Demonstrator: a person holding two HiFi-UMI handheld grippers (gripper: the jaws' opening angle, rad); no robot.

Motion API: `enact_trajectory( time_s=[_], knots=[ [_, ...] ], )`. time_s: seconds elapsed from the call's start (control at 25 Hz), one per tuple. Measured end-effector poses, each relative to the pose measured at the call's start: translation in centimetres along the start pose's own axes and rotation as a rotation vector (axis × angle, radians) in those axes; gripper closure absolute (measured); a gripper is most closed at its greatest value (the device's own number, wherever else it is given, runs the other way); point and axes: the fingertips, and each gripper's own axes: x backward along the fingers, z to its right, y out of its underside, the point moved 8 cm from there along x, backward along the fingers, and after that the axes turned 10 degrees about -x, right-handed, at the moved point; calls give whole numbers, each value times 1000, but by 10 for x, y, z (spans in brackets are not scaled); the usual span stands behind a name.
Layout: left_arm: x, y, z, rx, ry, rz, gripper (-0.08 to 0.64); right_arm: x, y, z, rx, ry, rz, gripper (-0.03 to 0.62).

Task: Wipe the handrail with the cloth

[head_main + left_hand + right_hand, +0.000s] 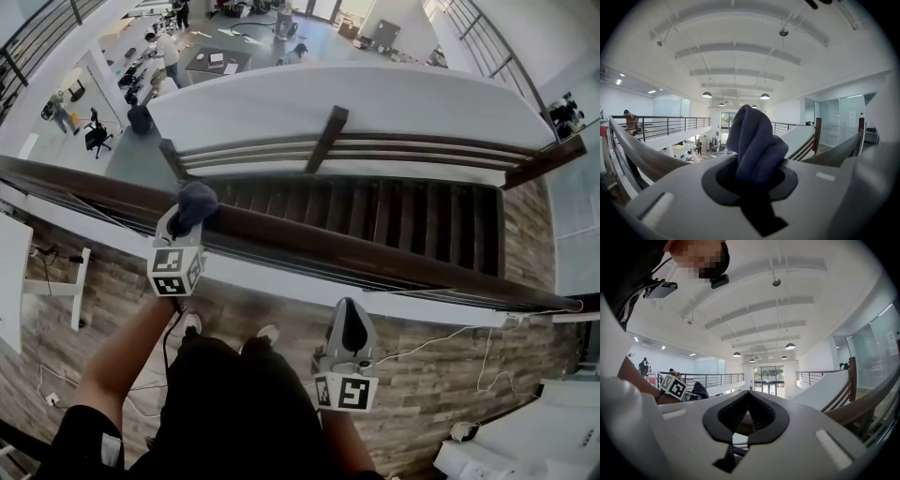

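A dark wooden handrail [375, 251] crosses the head view from the upper left down to the right. My left gripper [194, 210] rests over the rail's left part, shut on a bunched dark blue cloth [198, 200] that lies on top of the rail. In the left gripper view the cloth [754, 145] rises out of the closed jaws, with the handrail [642, 157] running off to the left. My right gripper [352, 324] hangs lower, on the near side of the rail and apart from it, shut with nothing in it [749, 395]. The right gripper view also shows the cloth [699, 391] far left.
Beyond the rail a stairwell with dark steps [394, 211] drops away, edged by a second wooden rail [375, 145]. A white table [11, 272] stands at left. White cables [441, 342] trail over the wood floor. The holder's shoes [267, 333] sit near the rail's base.
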Motion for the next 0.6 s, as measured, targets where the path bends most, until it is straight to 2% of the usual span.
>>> enact_trajectory(
  time_s=[0.2,0.6],
  knots=[
    [0,3,5,12,-15,-7,488,5,0,9,-8,0,14,591],
    [-2,-6,46,-33,16,18,488,15,0,29,6,4,1,591]
  ],
)
